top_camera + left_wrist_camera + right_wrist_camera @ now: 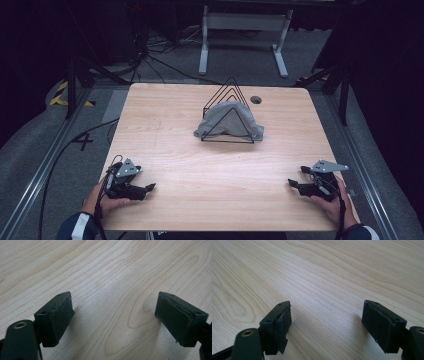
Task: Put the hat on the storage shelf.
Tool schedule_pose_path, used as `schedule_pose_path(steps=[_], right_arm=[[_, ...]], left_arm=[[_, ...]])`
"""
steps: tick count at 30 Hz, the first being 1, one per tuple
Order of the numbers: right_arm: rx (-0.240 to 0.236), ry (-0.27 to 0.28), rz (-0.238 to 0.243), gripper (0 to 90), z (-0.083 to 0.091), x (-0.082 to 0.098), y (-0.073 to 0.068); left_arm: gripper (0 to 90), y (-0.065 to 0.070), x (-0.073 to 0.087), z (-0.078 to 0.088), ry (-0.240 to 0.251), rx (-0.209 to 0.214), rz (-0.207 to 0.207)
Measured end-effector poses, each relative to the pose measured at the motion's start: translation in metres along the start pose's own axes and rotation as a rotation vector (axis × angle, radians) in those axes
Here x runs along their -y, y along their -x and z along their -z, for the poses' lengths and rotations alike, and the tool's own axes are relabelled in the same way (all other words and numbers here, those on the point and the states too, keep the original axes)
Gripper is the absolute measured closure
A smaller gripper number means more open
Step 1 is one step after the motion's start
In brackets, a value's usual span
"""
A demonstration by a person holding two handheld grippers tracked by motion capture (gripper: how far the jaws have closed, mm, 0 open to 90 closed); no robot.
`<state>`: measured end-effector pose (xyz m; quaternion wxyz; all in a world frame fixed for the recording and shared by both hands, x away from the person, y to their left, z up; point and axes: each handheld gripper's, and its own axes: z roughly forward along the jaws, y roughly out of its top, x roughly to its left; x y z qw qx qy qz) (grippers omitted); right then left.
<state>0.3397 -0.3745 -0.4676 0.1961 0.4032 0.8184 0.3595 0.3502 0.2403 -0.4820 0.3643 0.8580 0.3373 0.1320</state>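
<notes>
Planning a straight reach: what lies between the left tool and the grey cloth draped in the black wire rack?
Nothing: in the high view, bare light wooden table separates the open left tool from the grey cloth in the black wire rack.

Grey cloth (227, 120), black wire rack (231, 92), pale wood-grain table (170, 130).

Even overhead light keeps the pale wood-grain table (170, 130) bright while the floor behind falls into near black. In both gripper views the black padded jaws cast soft shadows (slightly blurred near the lens), with mild sheen on the wood.
</notes>
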Motion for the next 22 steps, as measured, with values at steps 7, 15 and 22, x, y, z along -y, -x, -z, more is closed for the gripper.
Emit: schedule_pose_path(steps=[7,15,22], right_arm=[[0.001,0.0,0.0,24.2,0.0,0.0,0.0001],[0.001,0.0,-0.001,24.1,0.0,0.0,0.0001],[0.004,0.0,-0.002,23.7,-0.0001,0.0001,0.0003]], left_arm=[[14.9,-0.0005,-0.0007,0.0001,-0.005,-0.005,-0.009],[14.7,0.0002,-0.0007,-0.0009,0.001,-0.006,0.002],[14.6,0.0001,-0.001,-0.0012,0.001,-0.009,-0.001]])
